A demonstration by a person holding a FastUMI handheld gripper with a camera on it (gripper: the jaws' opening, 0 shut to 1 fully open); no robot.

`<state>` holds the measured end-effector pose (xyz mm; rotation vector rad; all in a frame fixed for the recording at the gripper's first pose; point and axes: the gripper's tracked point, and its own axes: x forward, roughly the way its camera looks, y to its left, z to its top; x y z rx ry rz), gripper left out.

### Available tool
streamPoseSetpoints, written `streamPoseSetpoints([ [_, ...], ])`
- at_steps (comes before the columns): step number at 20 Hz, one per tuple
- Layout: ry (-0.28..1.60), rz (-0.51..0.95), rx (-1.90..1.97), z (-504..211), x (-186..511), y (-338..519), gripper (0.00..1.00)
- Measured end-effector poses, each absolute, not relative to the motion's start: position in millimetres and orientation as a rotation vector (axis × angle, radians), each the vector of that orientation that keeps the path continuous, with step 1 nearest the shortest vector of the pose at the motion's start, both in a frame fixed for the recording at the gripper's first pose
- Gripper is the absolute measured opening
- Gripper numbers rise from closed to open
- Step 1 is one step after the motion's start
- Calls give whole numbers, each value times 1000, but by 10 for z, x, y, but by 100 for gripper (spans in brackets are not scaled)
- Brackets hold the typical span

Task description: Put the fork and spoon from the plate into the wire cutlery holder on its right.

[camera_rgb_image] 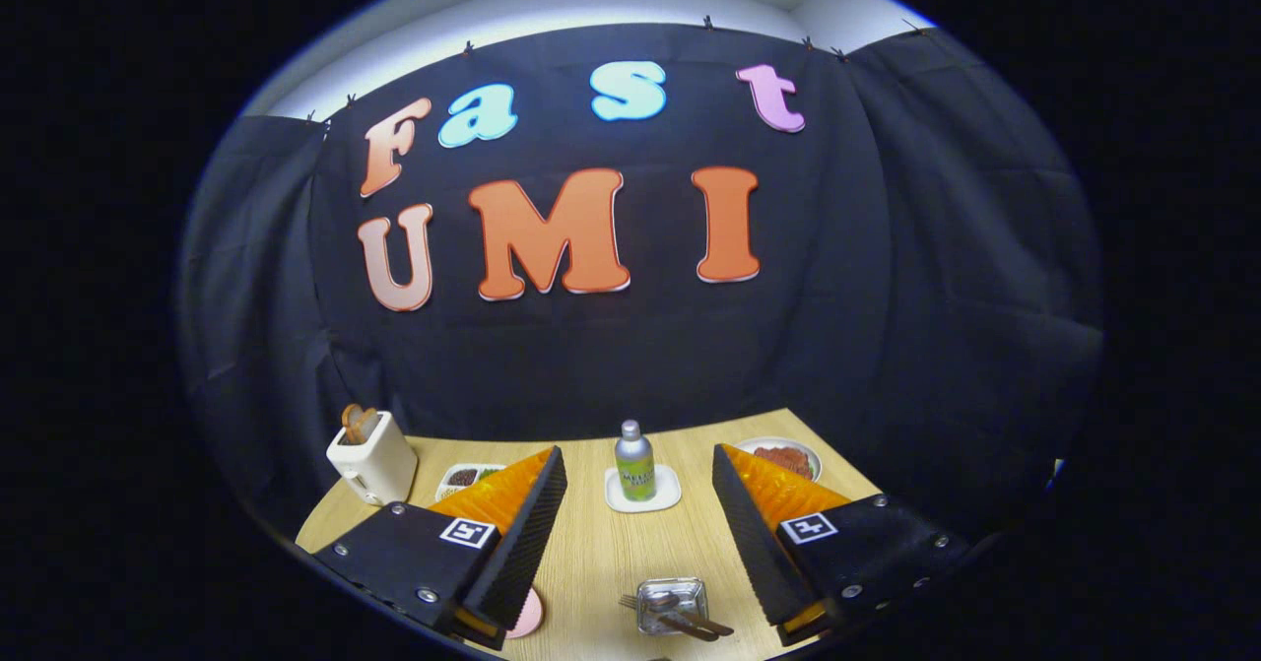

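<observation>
The gripper (638,533) is held high above the worktop (591,543), tipped so it looks across the wooden surface toward the booth's dark cloth wall. Its two fingers (522,533) stand wide apart, nothing between their faces but bare worktop and the things lying on it; they press on nothing.

Near, between the two fingers and a little closer to the right one, sits a small clear, glassy dish (672,604), which seems to be the plate of the task. Across it lie the fork (640,603) and spoon (690,622): the fork's tines poke out over the dish's left rim, and dark handles stick out past its near right corner. The two pieces overlap, and which handle belongs to which cannot be told. The gripper is well above and apart from them, touching neither.

Farther off, straight ahead between the fingertips, a green bottle with a silver cap (634,461) stands upright on a small white square tray (642,492). To the far left a white toaster (372,457) holds a slice of bread in its slot, and just right of it a small white dish with dark contents (463,477) is partly hidden by the left finger. To the far right, beyond the right finger, a round white plate with red food (785,458) lies near the worktop's edge. A pink round thing (527,617) peeps out near, beside the left finger's base.
</observation>
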<state>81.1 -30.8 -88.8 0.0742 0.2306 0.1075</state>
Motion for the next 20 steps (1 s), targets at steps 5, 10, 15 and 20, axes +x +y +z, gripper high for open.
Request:
streamPoseSetpoints([
  [5,100,108,58,-380,753,-244,97],
  [10,-10,111,50,-70,761,-168,97],
  [15,-51,124,77,110,719,-93,97],
  [20,-112,134,74,300,675,-41,97],
])
